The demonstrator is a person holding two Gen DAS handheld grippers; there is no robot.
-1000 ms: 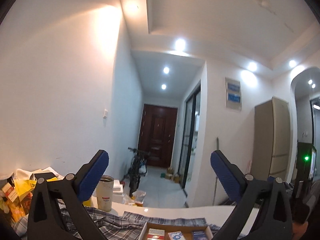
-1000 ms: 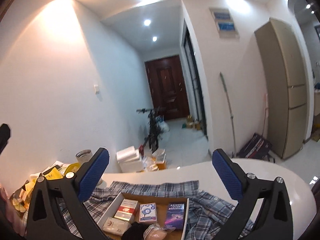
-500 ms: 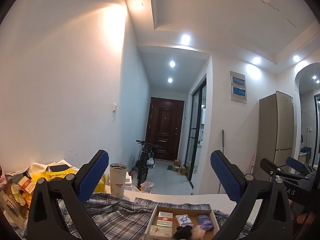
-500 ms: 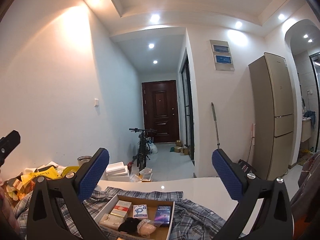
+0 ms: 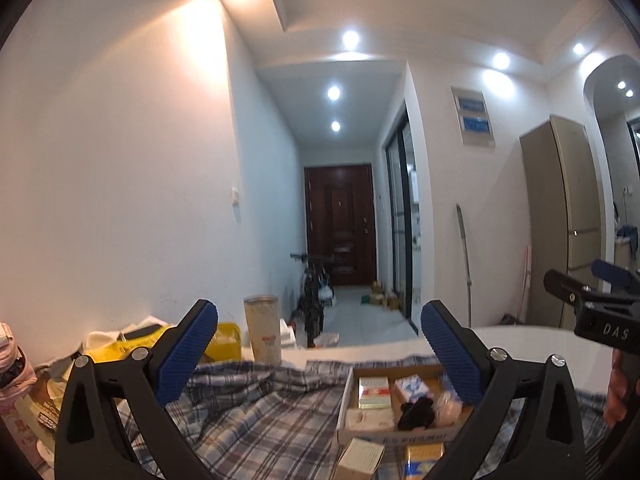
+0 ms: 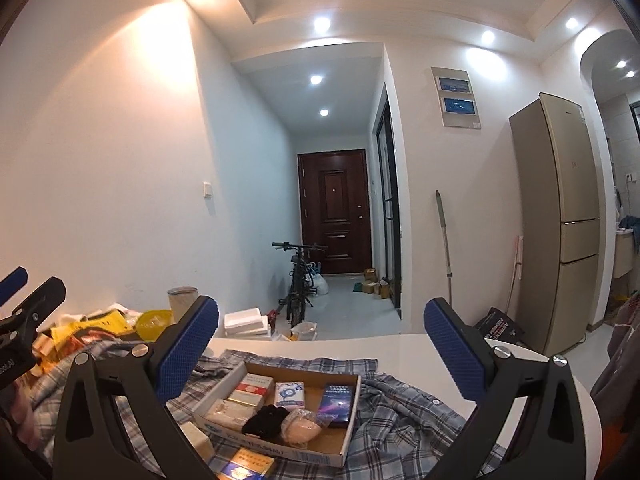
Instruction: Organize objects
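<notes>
White table (image 6: 400,344) | both hand-held grippers spread, empty | blue packet (image 6: 337,399) in cardboard tray (image 6: 280,454) clear only from right wrist

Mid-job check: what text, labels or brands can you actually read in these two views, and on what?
"DAS" on the right gripper body, seen from the left wrist.
Small boxes in the cardboard tray: print too small to read.
Black carton by the fridge: white lettering upside down, not legible.
Cylindrical canister label: blurred.

Shallow cardboard box (image 6: 304,446) on plaid cloth (image 6: 404,412), holding small packets
</notes>
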